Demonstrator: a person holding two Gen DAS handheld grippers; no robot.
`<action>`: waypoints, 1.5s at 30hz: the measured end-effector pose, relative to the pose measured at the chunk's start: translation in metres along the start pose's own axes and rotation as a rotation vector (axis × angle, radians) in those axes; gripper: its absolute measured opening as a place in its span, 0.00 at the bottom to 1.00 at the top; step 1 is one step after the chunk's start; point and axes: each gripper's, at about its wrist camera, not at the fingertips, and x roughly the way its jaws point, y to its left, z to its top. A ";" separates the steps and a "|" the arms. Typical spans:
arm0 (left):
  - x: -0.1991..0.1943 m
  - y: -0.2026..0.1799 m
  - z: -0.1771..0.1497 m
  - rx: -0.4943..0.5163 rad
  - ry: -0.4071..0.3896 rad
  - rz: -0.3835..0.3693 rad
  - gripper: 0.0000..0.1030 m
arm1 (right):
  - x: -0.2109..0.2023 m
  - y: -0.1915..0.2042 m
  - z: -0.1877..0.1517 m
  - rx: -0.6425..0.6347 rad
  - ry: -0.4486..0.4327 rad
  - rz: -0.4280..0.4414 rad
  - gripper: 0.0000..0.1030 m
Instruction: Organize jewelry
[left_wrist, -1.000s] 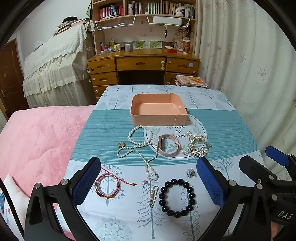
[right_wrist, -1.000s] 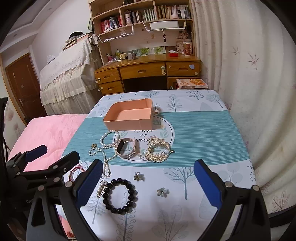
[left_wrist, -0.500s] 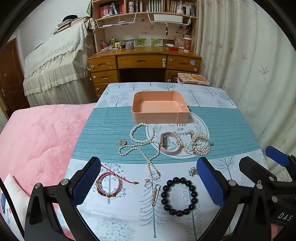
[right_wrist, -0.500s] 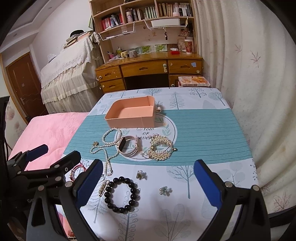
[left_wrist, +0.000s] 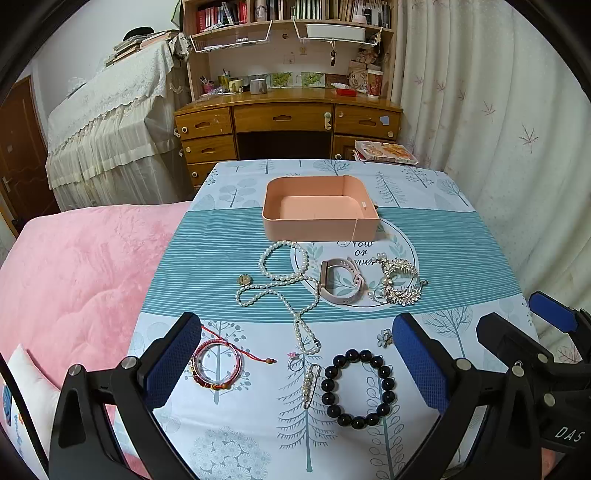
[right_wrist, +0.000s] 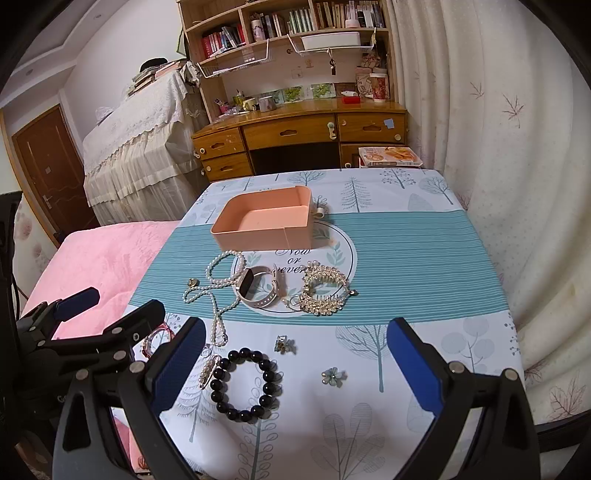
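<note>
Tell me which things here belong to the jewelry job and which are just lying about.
For the job: pink box, pearl necklace, watch, crystal hairpiece, black bead bracelet, red bracelet, flower earring.

Lying about: desk, books, pink blanket, curtain.

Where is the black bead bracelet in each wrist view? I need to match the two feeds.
Left wrist: black bead bracelet lies low and right of centre, between the blue fingers, nearer the right one.
Right wrist: black bead bracelet lies low and left of centre, beside the left finger.
Shared landmark: the pink box, farther back on the table.
</note>
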 end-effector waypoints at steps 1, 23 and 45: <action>0.000 0.000 0.000 0.000 0.002 0.001 0.99 | 0.000 0.002 -0.001 0.001 0.001 0.001 0.96; -0.007 -0.006 -0.004 -0.017 0.016 0.022 0.99 | -0.008 0.011 -0.014 -0.012 0.007 0.018 0.96; -0.002 0.043 0.069 0.011 0.017 -0.039 0.99 | -0.006 -0.032 0.071 0.002 -0.051 -0.024 0.96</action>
